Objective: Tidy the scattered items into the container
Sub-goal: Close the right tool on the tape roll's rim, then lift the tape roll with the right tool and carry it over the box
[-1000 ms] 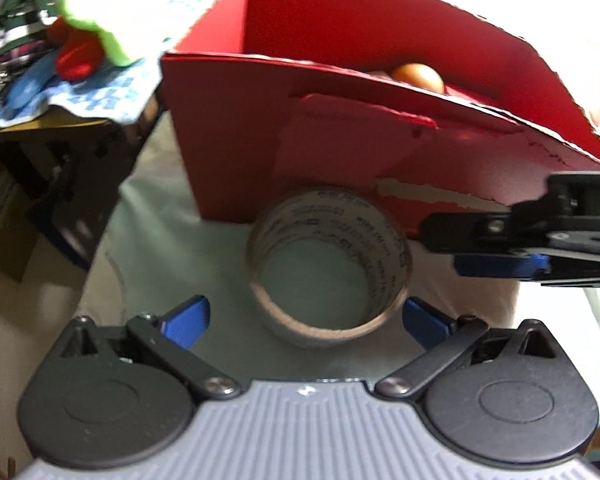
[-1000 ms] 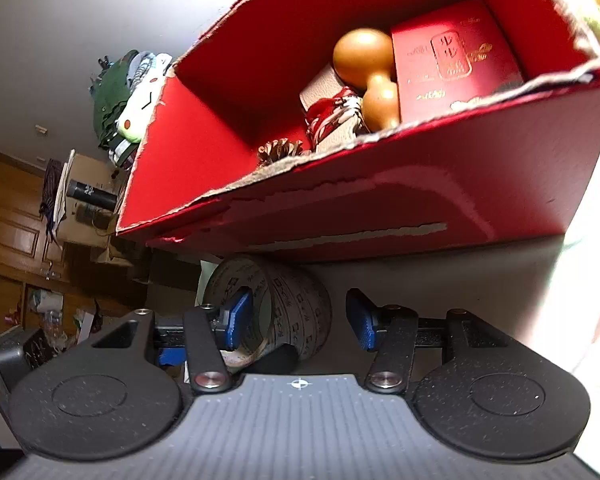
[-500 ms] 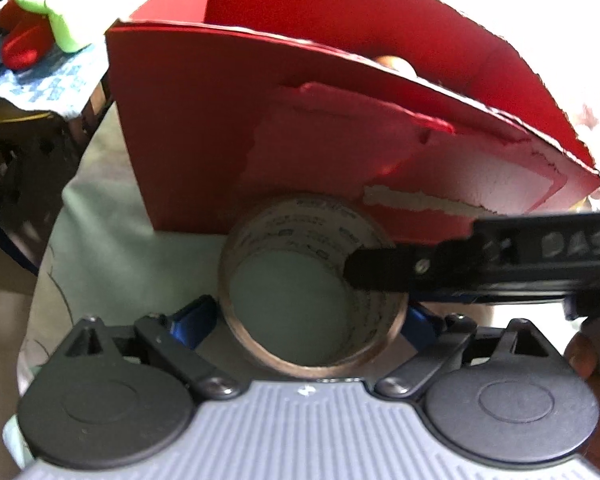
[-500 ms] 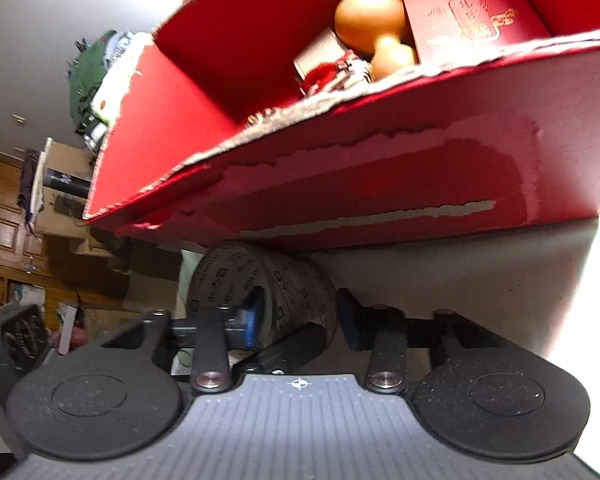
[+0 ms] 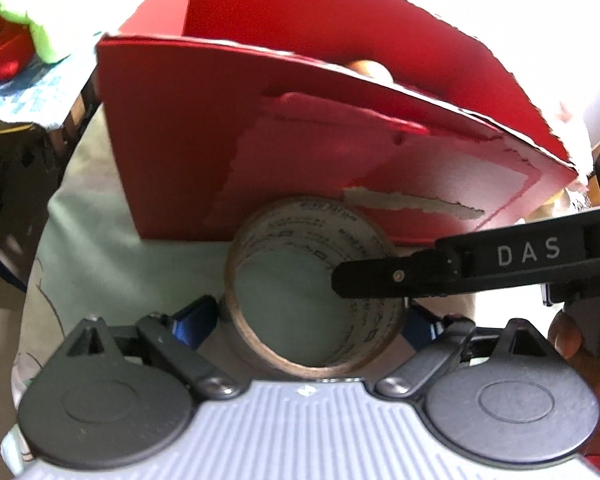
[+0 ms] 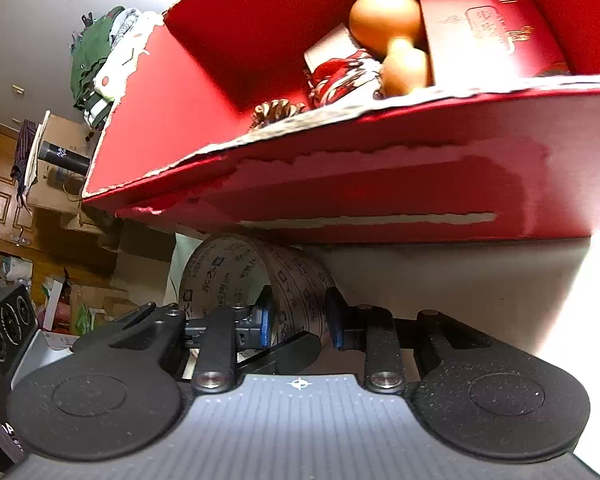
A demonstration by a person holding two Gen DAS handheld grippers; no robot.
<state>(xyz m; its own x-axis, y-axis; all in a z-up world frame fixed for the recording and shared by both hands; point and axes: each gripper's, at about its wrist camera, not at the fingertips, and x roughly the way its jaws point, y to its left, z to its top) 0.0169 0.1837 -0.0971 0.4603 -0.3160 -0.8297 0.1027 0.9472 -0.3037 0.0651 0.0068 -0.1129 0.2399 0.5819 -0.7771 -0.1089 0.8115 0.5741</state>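
Both hand-held grippers are working on the same roll of tape point(image 5: 314, 300), which lies on its side on the pale green surface point(image 5: 100, 248) just in front of the red cardboard box point(image 5: 228, 136), with its open core facing the left wrist camera. In that view the left hand-held gripper point(image 5: 310, 316) is spread wide around the roll, one blue pad at each outer side of the ring; the pads sit right at the tape's wall, though whether they press on it cannot be told. From the right side the right hand-held gripper point(image 5: 452, 272) reaches across, its black finger laid over the ring's rim and into the core, with part of a hand point(image 5: 568, 332) visible behind it. Seen from the right wrist, the right hand-held gripper point(image 6: 298, 318) straddles the near wall of the roll of tape point(image 6: 260, 276), one blue pad inside the core and one outside, and its jaws are closing on that wall with a small gap showing at the outer pad. Inside the red cardboard box point(image 6: 380, 184) lie a tan gourd-shaped object point(image 6: 392, 40), a red booklet point(image 6: 488, 36), a pine cone point(image 6: 278, 110) and a red-and-white bundle point(image 6: 344, 76). A green plush toy point(image 5: 32, 12) sits beyond the box's left corner.
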